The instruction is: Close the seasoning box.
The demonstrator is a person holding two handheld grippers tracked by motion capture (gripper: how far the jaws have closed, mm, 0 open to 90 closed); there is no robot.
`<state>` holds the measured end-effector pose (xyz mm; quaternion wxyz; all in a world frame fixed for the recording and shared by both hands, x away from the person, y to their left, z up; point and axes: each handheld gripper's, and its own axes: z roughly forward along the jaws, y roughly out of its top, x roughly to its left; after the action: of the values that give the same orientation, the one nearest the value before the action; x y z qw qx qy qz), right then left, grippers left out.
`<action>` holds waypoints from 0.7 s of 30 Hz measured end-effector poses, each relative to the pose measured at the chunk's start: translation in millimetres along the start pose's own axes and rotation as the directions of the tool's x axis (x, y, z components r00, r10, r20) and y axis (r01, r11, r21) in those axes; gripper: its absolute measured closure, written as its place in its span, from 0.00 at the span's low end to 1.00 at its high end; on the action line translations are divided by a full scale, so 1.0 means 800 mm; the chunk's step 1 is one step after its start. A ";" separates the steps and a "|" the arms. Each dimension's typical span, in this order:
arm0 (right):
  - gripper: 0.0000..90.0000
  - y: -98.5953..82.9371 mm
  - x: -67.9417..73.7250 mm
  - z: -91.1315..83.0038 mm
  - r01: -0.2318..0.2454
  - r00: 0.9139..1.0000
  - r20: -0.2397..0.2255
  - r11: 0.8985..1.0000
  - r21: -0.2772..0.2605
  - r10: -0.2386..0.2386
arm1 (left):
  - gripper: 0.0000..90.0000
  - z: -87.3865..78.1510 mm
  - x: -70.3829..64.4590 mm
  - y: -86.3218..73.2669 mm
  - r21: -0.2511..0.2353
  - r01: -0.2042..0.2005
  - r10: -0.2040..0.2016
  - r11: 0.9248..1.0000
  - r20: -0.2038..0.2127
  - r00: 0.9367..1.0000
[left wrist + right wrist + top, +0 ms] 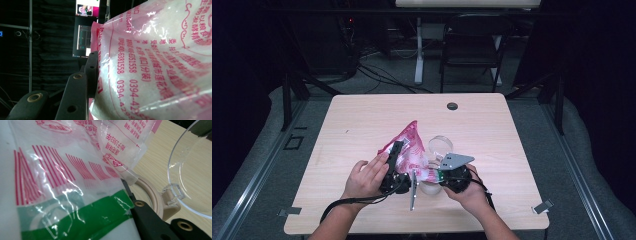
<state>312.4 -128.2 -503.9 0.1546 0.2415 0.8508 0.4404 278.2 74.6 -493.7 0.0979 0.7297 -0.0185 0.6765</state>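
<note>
The pink-printed plastic bag (409,150) of white granules was held up above the tabletop (362,125), pinched at two places. The left gripper (395,152) had its fingers (91,72) pressed onto the bag's edge; in the left gripper view the film lay flat against the inner face of one black finger, with the bag (155,62) rising beyond the fingertips. Red writing ran along that face: the numbers "400-6381558" and "0394-42…" could be read beside lines of Chinese characters, too curved by the film to read fully.

The right gripper (438,175) gripped the bag's lower corner. In the right gripper view the bag (62,177) lay against the dark finger (147,217), showing a red barcode-like row of stripes, a green band just above the fingertip, and "1983" among red characters on a folded flap. The second finger was hidden behind the film, though the bag was clearly clamped.

Just beyond the right fingers stood a clear container (152,195) with a beige rim, its clear lid (192,170) hinged open and tilted up. A hand (367,177) held the left gripper.
</note>
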 end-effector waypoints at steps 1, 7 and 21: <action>1.00 0.000 0.000 0.000 -0.001 1.000 -0.001 1.000 0.000 0.001 | 0.72 0.000 -0.001 -0.001 0.000 0.003 -0.003 1.000 0.000 1.000; 1.00 0.000 0.001 0.003 -0.003 1.000 -0.001 1.000 -0.004 0.003 | 0.73 -0.001 -0.002 -0.003 0.005 0.002 -0.003 1.000 0.003 1.000; 1.00 0.000 -0.001 -0.004 -0.005 1.000 0.004 1.000 -0.013 0.005 | 0.73 0.000 0.005 0.003 -0.010 -0.003 0.003 1.000 -0.010 1.000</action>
<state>312.1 -130.6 -502.1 0.1569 0.2435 0.8469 0.4460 278.4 72.2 -489.6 0.1006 0.7257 -0.0225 0.6802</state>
